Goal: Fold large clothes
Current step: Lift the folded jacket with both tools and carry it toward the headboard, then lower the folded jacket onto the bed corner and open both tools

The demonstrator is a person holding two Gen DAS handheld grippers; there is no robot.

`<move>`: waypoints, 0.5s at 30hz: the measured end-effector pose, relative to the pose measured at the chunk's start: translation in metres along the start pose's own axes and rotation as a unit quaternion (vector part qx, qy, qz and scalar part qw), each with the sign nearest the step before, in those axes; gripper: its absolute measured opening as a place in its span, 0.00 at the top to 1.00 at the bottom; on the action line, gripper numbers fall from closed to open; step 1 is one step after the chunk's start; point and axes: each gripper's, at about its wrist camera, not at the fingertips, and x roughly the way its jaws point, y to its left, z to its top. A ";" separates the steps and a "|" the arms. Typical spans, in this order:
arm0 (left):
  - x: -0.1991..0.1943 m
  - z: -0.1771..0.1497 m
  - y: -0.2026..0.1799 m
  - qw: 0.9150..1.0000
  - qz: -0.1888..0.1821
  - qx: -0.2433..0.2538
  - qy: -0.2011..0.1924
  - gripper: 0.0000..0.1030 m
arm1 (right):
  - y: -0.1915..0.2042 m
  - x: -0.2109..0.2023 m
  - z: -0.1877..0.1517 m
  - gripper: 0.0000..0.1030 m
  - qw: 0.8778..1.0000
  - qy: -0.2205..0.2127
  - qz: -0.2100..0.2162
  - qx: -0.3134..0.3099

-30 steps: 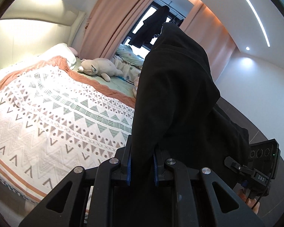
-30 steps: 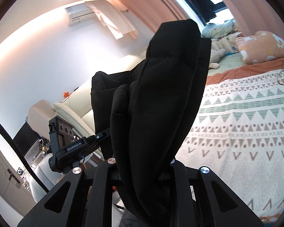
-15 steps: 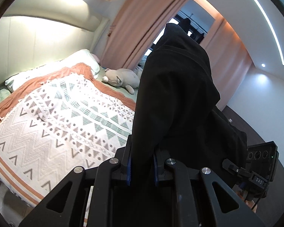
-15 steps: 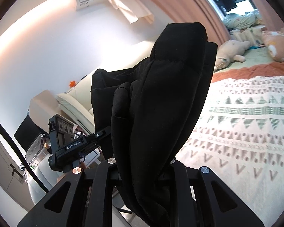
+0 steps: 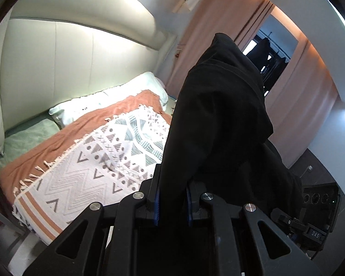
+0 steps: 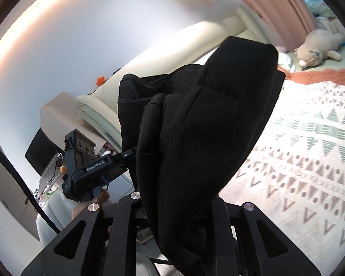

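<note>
1. Black fabric fills the middle of both wrist views: a large dark garment (image 5: pixel 220 124) stands up out of each claw, bunched and folded over at its top.
2. In the left wrist view, the left claw (image 5: pixel 172 203) pinches the garment, its blue pads pressed against the cloth at lower centre.
3. In the right wrist view, the right claw (image 6: pixel 179 209) also grips the garment; thick folds hide its fingertips.
4. Each claw shows in the other's view, the left one at centre left there.
5. A bed (image 5: pixel 27 138) lies at left in the left view, under a patterned blanket (image 5: pixel 85 174).
6. A plush toy (image 6: pixel 317 46) lies at upper right in the right view.
</note>
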 end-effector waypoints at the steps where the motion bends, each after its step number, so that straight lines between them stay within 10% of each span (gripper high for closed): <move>1: -0.001 0.004 0.006 1.000 0.011 0.002 -0.003 0.83 | 0.000 0.010 0.003 0.86 1.000 0.006 0.007 -0.001; 15: -0.001 0.035 0.081 0.990 0.142 0.000 0.002 0.83 | -0.001 0.116 -0.001 0.86 0.990 0.083 0.107 0.028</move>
